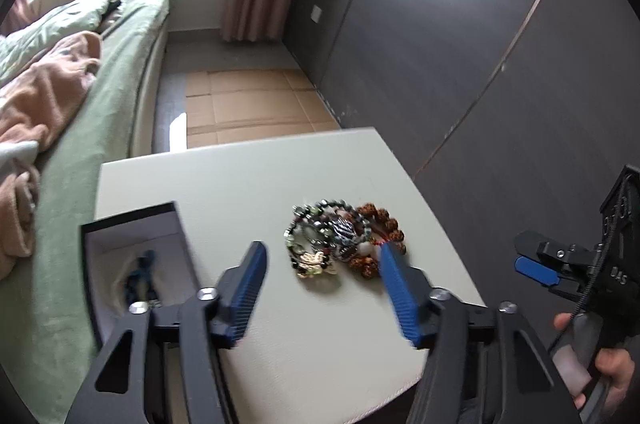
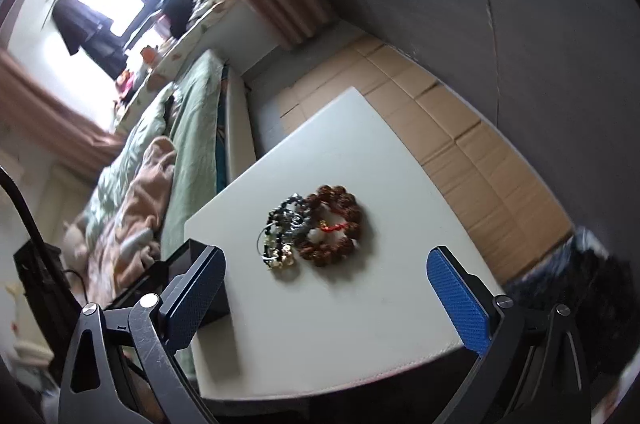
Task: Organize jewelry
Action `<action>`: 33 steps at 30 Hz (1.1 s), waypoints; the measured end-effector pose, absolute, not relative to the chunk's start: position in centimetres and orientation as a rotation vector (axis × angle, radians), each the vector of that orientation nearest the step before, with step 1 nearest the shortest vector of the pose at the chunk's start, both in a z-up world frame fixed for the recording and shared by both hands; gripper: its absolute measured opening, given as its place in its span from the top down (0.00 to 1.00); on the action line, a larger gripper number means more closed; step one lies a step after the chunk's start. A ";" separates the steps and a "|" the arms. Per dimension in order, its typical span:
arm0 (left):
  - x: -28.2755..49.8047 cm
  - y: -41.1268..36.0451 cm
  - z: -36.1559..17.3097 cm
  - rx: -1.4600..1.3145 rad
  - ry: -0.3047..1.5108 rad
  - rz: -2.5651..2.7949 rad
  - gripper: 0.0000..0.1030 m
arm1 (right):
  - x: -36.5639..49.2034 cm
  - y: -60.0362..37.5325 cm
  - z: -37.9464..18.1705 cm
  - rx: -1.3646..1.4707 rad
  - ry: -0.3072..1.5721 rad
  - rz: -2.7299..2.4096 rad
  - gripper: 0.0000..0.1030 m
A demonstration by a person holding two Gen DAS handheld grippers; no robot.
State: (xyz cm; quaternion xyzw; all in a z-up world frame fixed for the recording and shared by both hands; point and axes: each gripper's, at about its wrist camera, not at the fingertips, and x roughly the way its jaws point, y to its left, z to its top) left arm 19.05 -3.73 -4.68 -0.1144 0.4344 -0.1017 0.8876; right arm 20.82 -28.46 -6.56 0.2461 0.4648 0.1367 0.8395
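Note:
A pile of jewelry [image 1: 340,242] lies on the white table [image 1: 240,191]: dark bead strands, a gold piece and a brown seed-bead bracelet [image 1: 382,236] with red thread. My left gripper [image 1: 322,260] is open, its fingertips on either side of the pile just above it. An open black jewelry box [image 1: 132,260] with white lining and a blue item stands at the left. In the right wrist view the pile [image 2: 288,232] and the brown bracelet [image 2: 334,226] lie ahead of my open, empty right gripper [image 2: 324,264]. The box [image 2: 200,280] sits behind its left finger.
A bed [image 1: 100,83] with green sheets and a pink blanket runs along the table's left side. Flattened cardboard [image 1: 248,103] covers the floor beyond the table. A dark wall [image 1: 460,43] stands to the right. My right gripper [image 1: 536,264] shows at the right edge.

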 end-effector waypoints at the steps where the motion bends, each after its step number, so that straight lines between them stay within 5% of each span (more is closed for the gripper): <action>1: 19.5 -4.3 -5.1 -0.229 0.921 -0.220 0.56 | 20.8 -28.7 -7.1 0.539 0.986 0.286 0.06; 4: 20.5 -5.5 -6.5 -0.215 0.963 -0.238 0.63 | 21.1 -28.9 -8.2 0.570 1.011 0.291 0.18; 11: 23.1 -7.2 -9.3 -0.175 1.013 -0.233 0.70 | 22.9 -29.2 -9.7 0.574 1.036 0.283 0.24; 19: 25.5 -8.6 -12.5 -0.089 1.066 -0.247 0.75 | 26.1 -28.2 -13.1 0.536 1.142 0.253 0.42; 33: 26.6 -8.9 -14.5 0.001 1.102 -0.266 0.92 | 29.1 -25.6 -13.7 0.433 1.166 0.261 0.42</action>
